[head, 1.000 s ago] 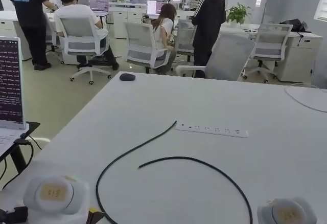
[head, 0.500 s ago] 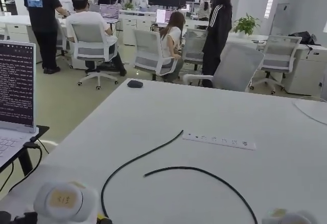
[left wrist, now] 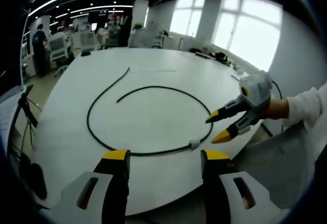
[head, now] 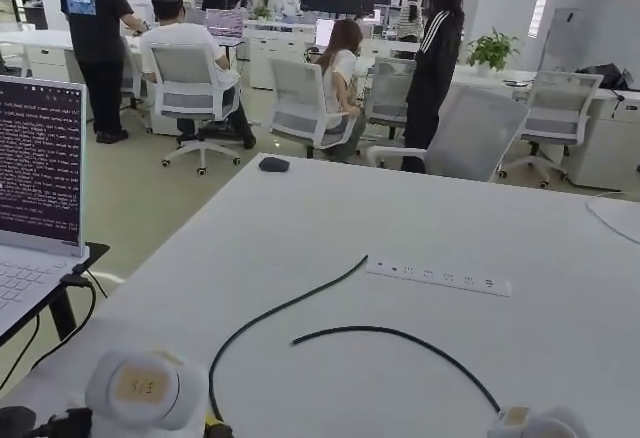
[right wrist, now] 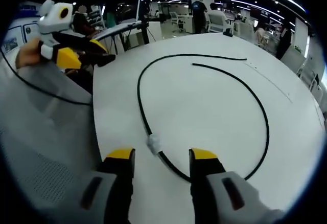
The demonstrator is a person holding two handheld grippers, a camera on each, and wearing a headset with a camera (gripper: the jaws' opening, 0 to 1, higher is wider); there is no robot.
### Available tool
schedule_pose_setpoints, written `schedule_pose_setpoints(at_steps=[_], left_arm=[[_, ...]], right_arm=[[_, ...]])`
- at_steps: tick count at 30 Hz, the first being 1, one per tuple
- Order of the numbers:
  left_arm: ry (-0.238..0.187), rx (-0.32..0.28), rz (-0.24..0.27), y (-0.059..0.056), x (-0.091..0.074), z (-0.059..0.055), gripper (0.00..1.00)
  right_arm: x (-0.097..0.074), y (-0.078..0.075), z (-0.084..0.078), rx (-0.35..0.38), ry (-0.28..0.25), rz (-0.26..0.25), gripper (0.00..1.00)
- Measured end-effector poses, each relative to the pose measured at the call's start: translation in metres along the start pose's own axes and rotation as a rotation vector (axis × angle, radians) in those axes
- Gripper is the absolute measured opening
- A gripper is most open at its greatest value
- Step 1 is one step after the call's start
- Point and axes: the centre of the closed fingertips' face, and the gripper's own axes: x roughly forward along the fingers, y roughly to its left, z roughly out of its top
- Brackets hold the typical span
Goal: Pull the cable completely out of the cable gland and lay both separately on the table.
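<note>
A long black cable [head: 400,333] lies in a loose loop on the white table [head: 330,218]. A small white cable gland [right wrist: 154,143] sits on the cable [right wrist: 255,106] near the table's front edge, just ahead of my right gripper [right wrist: 162,155], which is open and holds nothing. My left gripper [left wrist: 166,156] is also open, short of the gland [left wrist: 194,143] and the cable [left wrist: 153,88]. The right gripper [left wrist: 218,127] hovers open beside the gland. In the head view the left gripper [head: 150,390] and right gripper [head: 530,424] sit at the near edge.
A white power strip [head: 438,278] lies beyond the loop, and a dark mouse [head: 273,164] rests at the far left edge. An open laptop [head: 38,173] stands on a stand to the left. Office chairs [head: 465,133] and people are behind the table.
The head camera has shifted, so the whole scene sits a little lower and further right. The cable has not moved. Both grippers stay at the near edge, lower in the picture.
</note>
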Motion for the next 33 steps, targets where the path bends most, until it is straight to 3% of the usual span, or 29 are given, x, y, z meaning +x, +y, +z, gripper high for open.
schedule_pose_setpoints(at_steps=[6, 15, 33], left_arm=[[0.005, 0.004, -0.002, 0.000, 0.000, -0.001, 0.56], [0.013, 0.006, -0.002, 0.000, 0.001, -0.002, 0.56], [0.029, 0.015, -0.009, -0.003, 0.003, -0.006, 0.54]], right_arm=[[0.017, 0.004, -0.004, -0.092, 0.031, 0.014, 0.38], [0.029, 0.007, -0.003, -0.126, 0.028, 0.039, 0.26], [0.042, 0.013, -0.015, -0.211, 0.036, 0.069, 0.14]])
